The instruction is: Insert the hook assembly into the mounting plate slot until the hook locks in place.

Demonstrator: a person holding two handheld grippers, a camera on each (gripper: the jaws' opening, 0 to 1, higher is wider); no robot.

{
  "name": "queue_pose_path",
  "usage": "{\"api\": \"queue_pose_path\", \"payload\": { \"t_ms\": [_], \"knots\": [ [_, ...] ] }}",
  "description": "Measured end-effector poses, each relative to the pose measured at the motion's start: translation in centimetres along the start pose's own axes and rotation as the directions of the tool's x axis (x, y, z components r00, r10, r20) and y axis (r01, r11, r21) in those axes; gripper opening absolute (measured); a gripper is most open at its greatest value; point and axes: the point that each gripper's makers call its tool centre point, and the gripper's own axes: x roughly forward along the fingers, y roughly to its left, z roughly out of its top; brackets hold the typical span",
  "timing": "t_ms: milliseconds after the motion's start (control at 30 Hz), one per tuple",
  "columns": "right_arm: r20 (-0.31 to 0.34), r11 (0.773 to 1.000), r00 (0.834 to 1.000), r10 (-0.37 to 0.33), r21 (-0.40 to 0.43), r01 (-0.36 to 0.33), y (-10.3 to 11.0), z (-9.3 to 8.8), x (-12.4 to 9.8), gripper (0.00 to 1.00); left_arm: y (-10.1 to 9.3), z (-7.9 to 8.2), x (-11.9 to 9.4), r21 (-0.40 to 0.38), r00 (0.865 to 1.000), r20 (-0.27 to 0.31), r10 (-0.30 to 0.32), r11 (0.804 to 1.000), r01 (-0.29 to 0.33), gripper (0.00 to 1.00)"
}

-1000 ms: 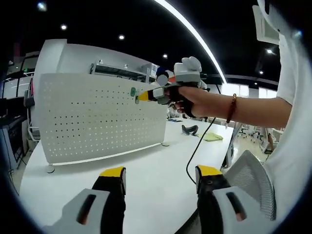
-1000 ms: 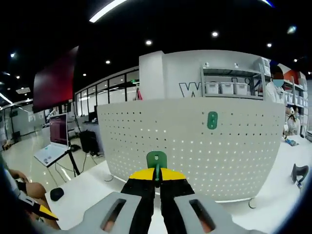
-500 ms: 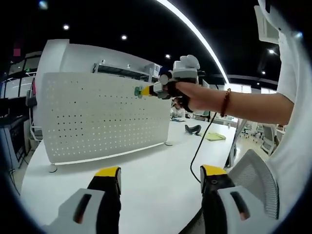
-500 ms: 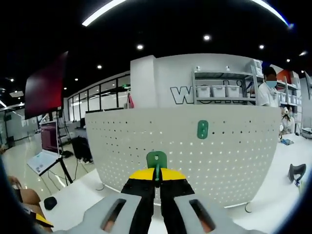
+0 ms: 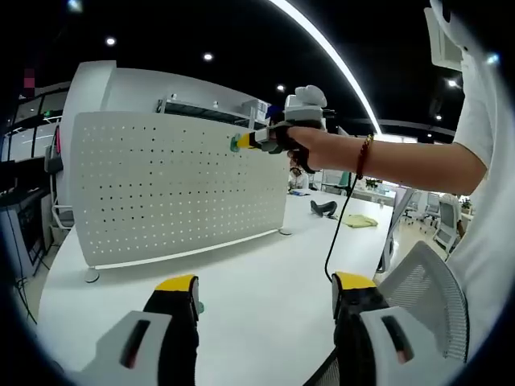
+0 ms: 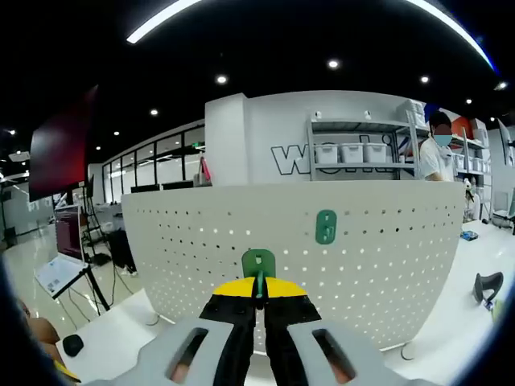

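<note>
Here my right hand-held gripper (image 6: 259, 291) has its yellow-tipped jaws pressed together on the stem of a green hook (image 6: 258, 263), whose flat head stands upright just above the tips in the right gripper view. Beyond it stands the white perforated mounting plate (image 6: 386, 257), upright on the white counter (image 6: 133, 318), with a second green hook (image 6: 326, 227) already seated in its face, up and to the right of the one I hold.

In the left gripper view, my left hand-held gripper (image 5: 265, 291) has its jaws spread wide apart with nothing between them, low over the counter (image 5: 257, 273). Past it, my right hand (image 5: 302, 149) holds the other hand-held gripper (image 5: 251, 141) up against the upper part of the mounting plate (image 5: 161, 189), the green hook (image 5: 235, 144) at its tip touching or just beside the panel; I cannot tell which. A black cable (image 5: 336, 233) hangs from that wrist.
</note>
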Motion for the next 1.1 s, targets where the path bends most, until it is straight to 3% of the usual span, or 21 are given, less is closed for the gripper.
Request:
{"api": "queue_pose_path", "payload": {
  "t_ms": [1100],
  "knots": [
    [0.006,0.999,0.999,-0.047,0.022,0.047,-1.9,2.7,5.7,0.01,1.6,-0.5,-0.2,0.003,0.999,-0.032,0.012,1.0,-0.012,0.69]
  ]
}}
